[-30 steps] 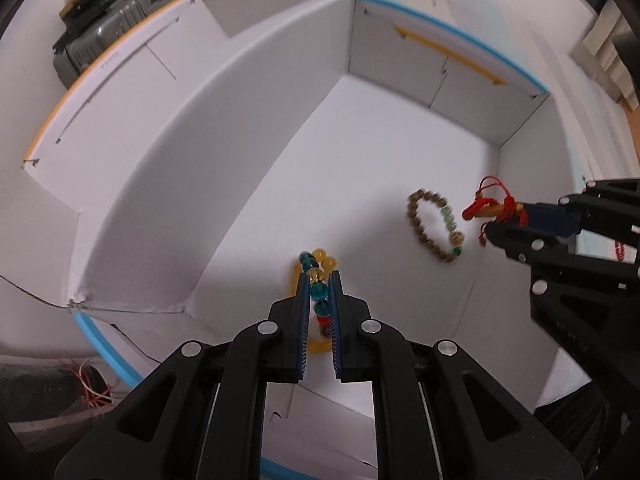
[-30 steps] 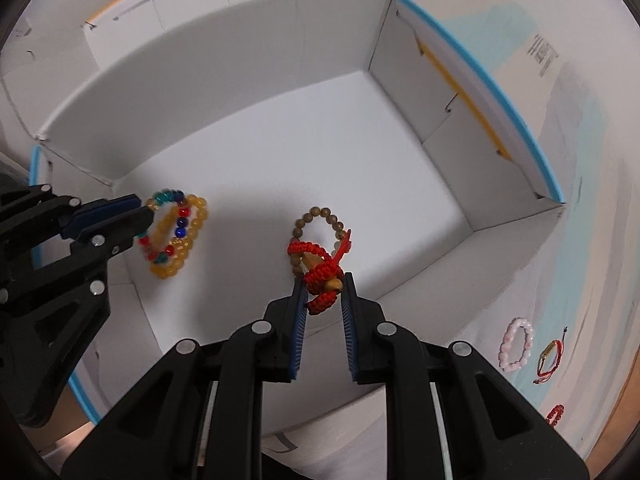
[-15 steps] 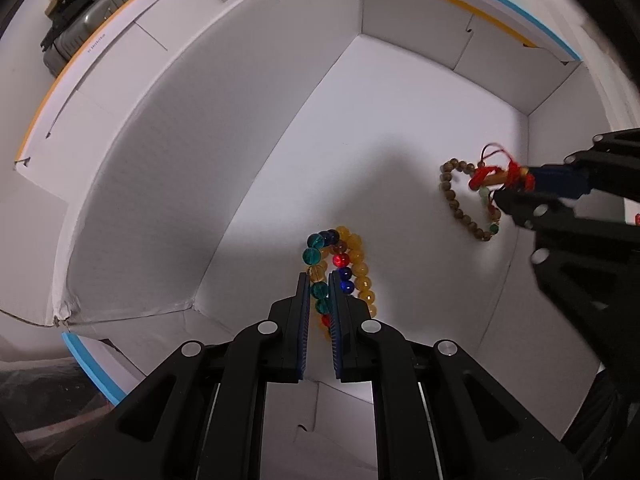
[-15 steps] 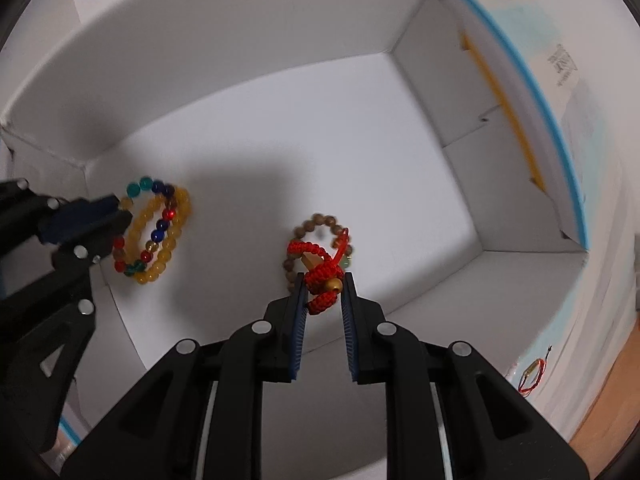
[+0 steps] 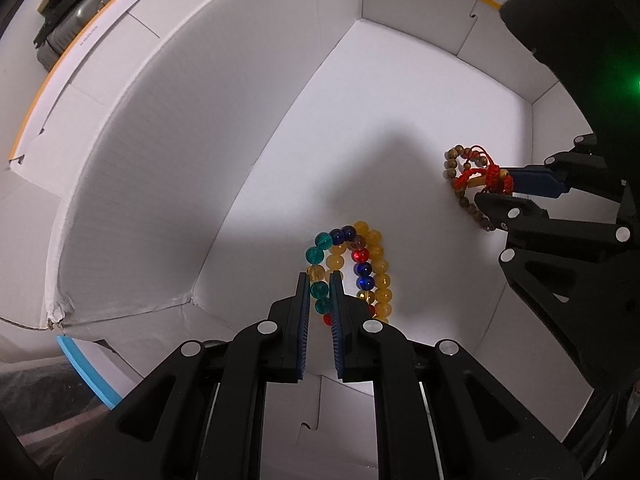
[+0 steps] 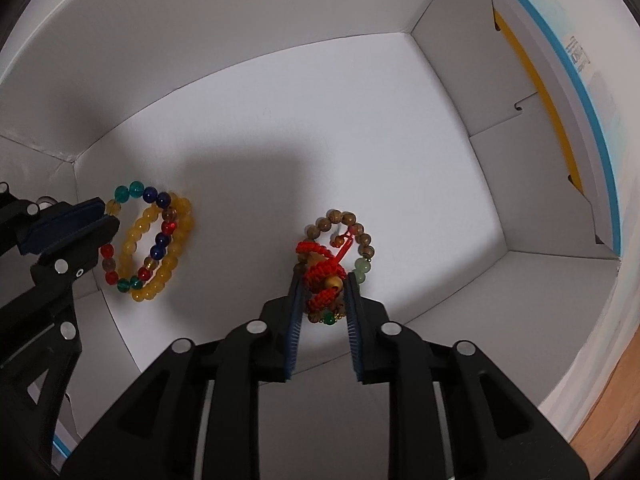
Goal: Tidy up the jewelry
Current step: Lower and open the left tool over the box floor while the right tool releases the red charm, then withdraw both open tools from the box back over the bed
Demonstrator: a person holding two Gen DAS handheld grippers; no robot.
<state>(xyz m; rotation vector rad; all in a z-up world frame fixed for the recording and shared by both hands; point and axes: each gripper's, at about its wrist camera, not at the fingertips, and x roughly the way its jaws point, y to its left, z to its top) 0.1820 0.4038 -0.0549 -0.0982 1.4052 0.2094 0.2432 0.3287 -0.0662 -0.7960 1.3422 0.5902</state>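
Note:
Both grippers reach down into a white cardboard box (image 5: 160,168). My left gripper (image 5: 320,280) is shut on a multicoloured glass bead bracelet (image 5: 320,254); a yellow bead bracelet (image 5: 378,268) lies on the box floor against it. Both also show in the right wrist view: the multicoloured bracelet (image 6: 160,240) and the yellow one (image 6: 136,236). My right gripper (image 6: 323,280) is shut on a red knotted cord bracelet (image 6: 322,272), low over a brown wooden bead bracelet (image 6: 362,240) on the box floor. The right gripper (image 5: 500,184) shows at the right of the left wrist view.
The box walls (image 6: 240,12) stand close around both grippers. Its opened flaps with blue and yellow edging (image 6: 560,92) fold outward. A dark bag (image 5: 68,12) lies beyond the box at the far left. A wooden surface (image 6: 608,408) shows at the lower right.
Both grippers have lowered deeper into the box with their bracelets. The right jaws have widened a little around the red cord bracelet.

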